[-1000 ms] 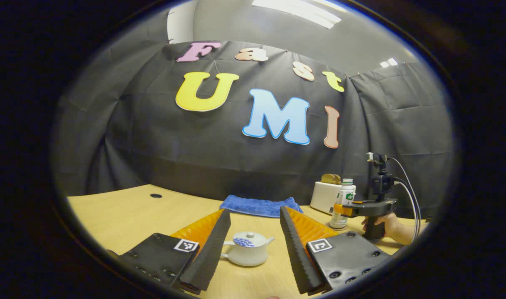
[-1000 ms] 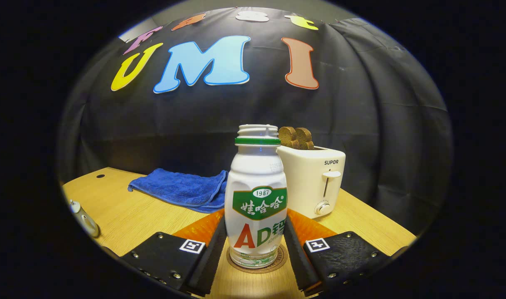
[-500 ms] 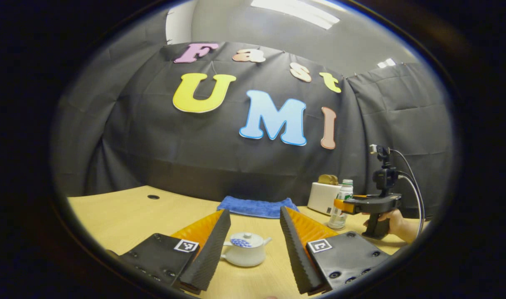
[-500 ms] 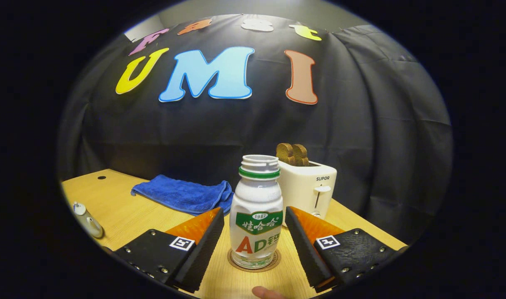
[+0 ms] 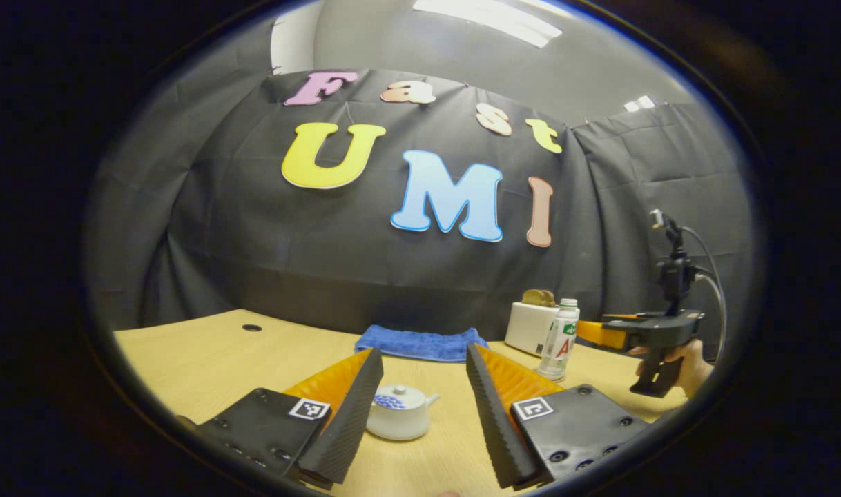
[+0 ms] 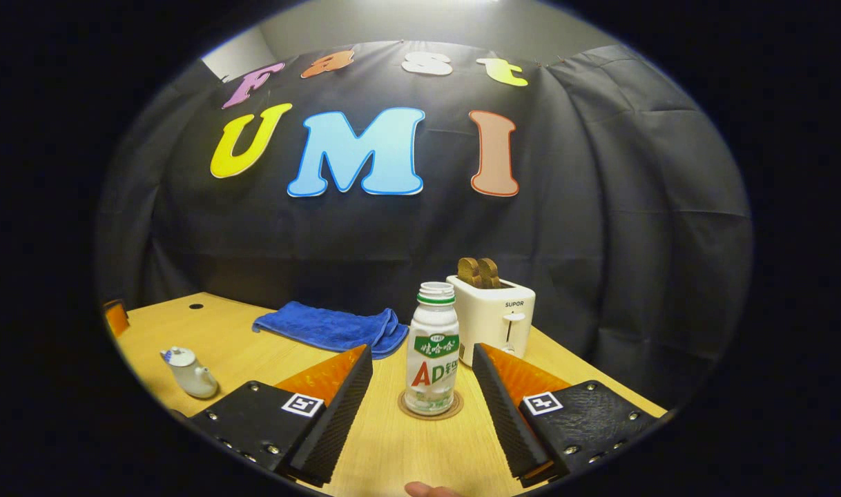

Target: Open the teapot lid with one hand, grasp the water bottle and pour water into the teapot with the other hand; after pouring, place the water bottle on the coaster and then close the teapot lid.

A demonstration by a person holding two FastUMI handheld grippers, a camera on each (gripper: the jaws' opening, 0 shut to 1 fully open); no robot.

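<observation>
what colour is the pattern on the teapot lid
Blue, a cluster of small dots on the white teapot lid. It shows best in the left gripper view.

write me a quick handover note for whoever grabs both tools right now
Left tool: open, empty, teapot ahead between its fingers, untouched.
Right tool: open, empty, short of the water bottle.
Bottle stands upright on the coaster, uncapped, beside the toaster.
Teapot lid sits on the pot.
By how things lie, the job looks finished; whether water went in cannot be told.
</observation>
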